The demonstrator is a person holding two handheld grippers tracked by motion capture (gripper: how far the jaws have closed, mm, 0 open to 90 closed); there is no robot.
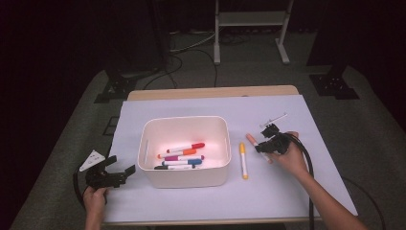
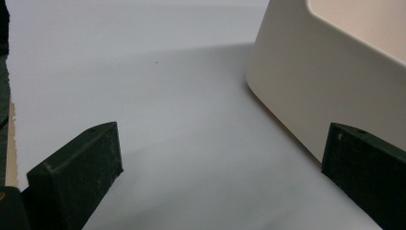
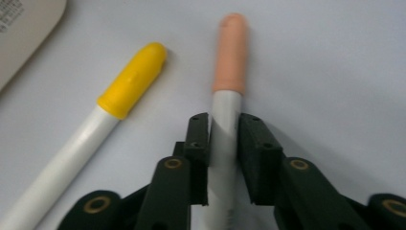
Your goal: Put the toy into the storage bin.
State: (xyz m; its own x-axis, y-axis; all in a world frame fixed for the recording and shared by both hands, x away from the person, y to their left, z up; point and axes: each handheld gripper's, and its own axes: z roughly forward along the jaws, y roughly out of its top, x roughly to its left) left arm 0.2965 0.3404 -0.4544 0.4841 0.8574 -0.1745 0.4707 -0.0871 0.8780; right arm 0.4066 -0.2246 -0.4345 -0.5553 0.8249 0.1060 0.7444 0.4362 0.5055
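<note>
The right gripper (image 3: 224, 136) has its two black jaws clamped on the white barrel of a marker with a peach cap (image 3: 230, 52), which lies flat on the pale sheet (image 1: 287, 187) covering the table; in the high view this marker (image 1: 252, 140) sits to the right of the tub, under the person's right hand (image 1: 289, 158). Just beside it, apart from it, lies a second marker with a yellow cap (image 3: 134, 79), also a smooth white round barrel with a blunt rounded cap.

The left gripper (image 1: 122, 171) rests near the tub's left front corner, its jaws spread wide with nothing between them but bare sheet; the matte black pads (image 2: 81, 165) are blocky and flat-faced.

The tub (image 1: 218, 175) is a cream plastic box with rounded corners, smooth walls and a slot handle in its left end. Inside lie several markers (image 1: 184, 155) side by side, with red, orange, purple and blue caps among them.
</note>
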